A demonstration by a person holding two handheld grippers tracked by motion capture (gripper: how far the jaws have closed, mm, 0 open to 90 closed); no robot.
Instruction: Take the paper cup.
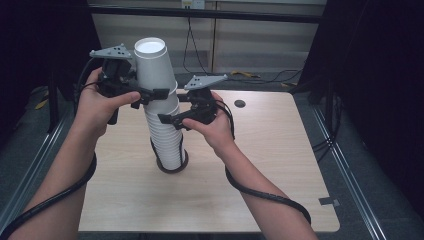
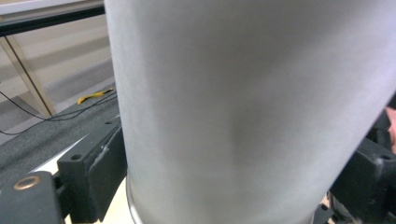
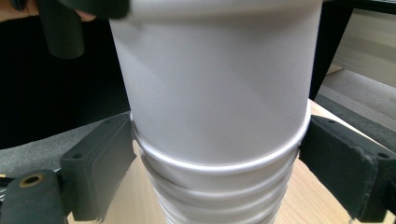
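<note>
A tall stack of white paper cups (image 1: 169,137) stands upside down near the middle of the wooden table (image 1: 265,165), its foot in a dark ring (image 1: 173,169). The top cup (image 1: 152,62) sits higher than the others and leans a little left. My left gripper (image 1: 151,94) is shut on this top cup (image 2: 243,102), one black pad (image 2: 100,170) pressed to its wall. Just below, my right gripper (image 1: 175,108) is shut on the stack (image 3: 215,93), and its pads (image 3: 100,163) squeeze the cups at their rims.
A small dark hole (image 1: 240,103) sits in the table behind my right hand. Black cables (image 1: 265,192) trail from both grippers along the forearms. Metal rails (image 1: 345,170) run along the table's sides, and dark curtains stand to the left and right.
</note>
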